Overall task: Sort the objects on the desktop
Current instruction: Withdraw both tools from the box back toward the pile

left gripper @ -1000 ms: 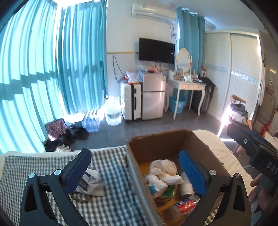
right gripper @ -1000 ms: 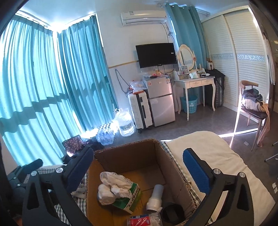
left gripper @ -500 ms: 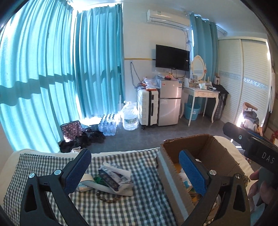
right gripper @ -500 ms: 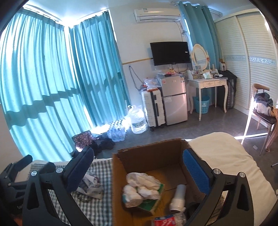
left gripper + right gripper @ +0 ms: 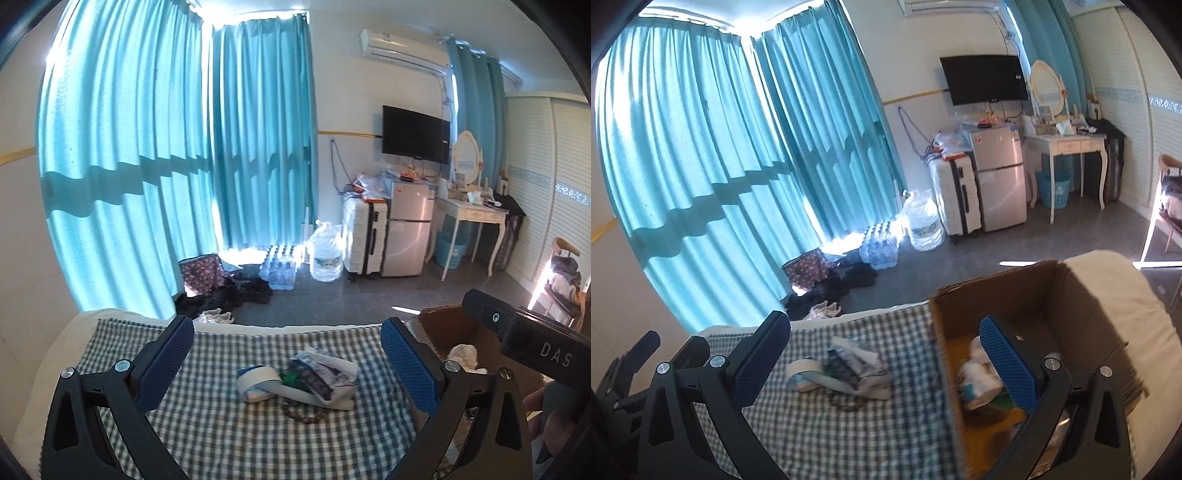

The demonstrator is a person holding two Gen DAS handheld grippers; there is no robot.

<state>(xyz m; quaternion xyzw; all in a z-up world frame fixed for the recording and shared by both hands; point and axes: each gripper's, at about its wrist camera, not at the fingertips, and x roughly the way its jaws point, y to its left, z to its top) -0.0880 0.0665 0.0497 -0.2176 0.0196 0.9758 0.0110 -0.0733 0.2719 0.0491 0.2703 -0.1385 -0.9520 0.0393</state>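
Your left gripper [image 5: 287, 363] gapes wide, empty, above the small pile [image 5: 303, 380] on the checked cloth [image 5: 221, 435]. Your right gripper [image 5: 882, 363] is equally wide beside the cardboard box [image 5: 1027, 291].

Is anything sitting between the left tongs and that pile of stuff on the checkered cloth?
Nothing visible. The left tongs are open and empty, and the small pile of white roll and printed plastic packets lies straight ahead on the blue-and-white checkered cloth. The brown cardboard box sits off to the right, clear of the path.

The white letters "DAS" stand on the black body of the right hand-held gripper [image 5: 546, 354].
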